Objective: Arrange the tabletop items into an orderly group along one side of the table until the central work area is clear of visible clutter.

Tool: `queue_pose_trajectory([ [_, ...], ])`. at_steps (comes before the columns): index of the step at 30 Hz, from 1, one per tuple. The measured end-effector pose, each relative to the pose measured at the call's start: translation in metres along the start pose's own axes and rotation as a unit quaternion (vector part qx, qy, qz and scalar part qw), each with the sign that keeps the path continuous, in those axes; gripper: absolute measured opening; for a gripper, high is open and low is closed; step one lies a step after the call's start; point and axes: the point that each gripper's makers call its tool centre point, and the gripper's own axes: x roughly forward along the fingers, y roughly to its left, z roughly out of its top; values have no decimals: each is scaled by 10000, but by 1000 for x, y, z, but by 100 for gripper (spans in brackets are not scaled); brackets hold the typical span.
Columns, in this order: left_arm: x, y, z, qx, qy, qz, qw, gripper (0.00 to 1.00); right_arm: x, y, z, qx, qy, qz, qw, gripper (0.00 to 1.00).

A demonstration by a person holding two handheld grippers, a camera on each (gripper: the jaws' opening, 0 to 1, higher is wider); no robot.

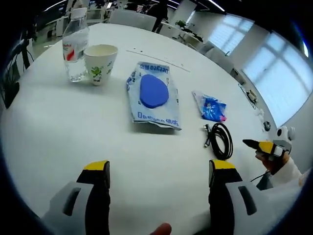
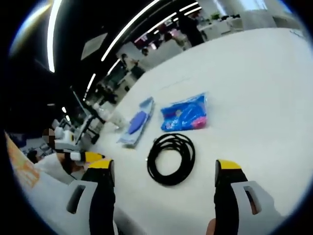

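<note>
- Both hand-held grippers released: left hand-held gripper (image 1: 159,178), right hand-held gripper (image 2: 164,178).
- Coiled black cable (image 2: 171,157) mid-counter (image 1: 58,132), before the right jaws.
- Risk: coil likely unravels when pinched.
- Paper cup (image 1: 100,62) touches bottle (image 1: 75,41); nudging could topple it.

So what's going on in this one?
A person holds two grippers over a white table, neither gripping anything. The left gripper and right gripper are both open. A water bottle, paper cup, wipes pack, small blue packet and coiled black cable lie spread out, not yet grouped.
</note>
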Motion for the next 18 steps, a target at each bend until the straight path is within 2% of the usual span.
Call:
queue_pose_trajectory([
  [11, 0, 2, 2, -161, -49, 17, 9999, 79, 0, -2, 1, 1, 33, -28, 10000, 81],
  [18, 5, -3, 6, -465, -114, -96, 9988, 72, 1, -1, 16, -231, 84, 1, 9997, 80],
])
